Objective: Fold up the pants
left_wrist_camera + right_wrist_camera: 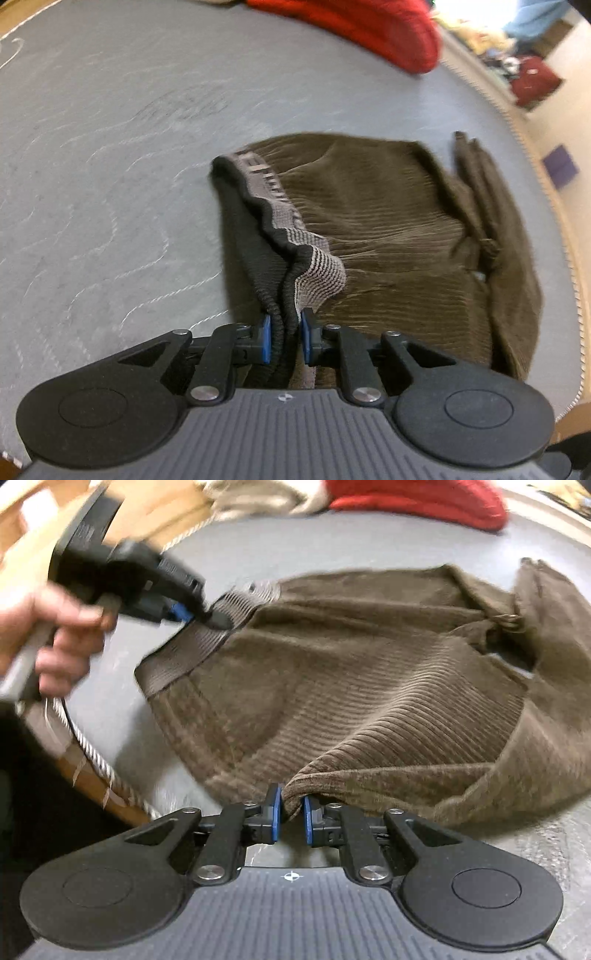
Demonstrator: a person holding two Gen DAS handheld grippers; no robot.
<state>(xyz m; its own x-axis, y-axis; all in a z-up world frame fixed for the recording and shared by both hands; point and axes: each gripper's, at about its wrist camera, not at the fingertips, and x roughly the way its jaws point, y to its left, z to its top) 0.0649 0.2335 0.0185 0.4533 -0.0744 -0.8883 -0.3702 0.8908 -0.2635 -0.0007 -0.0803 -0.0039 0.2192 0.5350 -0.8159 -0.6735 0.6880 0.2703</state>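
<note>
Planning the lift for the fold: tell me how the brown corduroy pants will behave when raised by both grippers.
The pants will probably go floppy: the cloth already sags and creases between the left gripper and right gripper. The ribbed corduroy looks grippy, so slipping seems unlikely. The elastic waistband bunches, so it may stretch unevenly.

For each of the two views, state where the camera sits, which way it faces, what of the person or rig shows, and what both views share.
Left wrist: sits on the left gripper, looking along its fingers across the grey mat; its jaws pinch the waistband of the brown pants.
Right wrist: sits on the right gripper, facing the pants from their side; it clamps a fold of corduroy, and shows the left hand holding the other gripper.
Shared: pants, mat, red garment.
</note>
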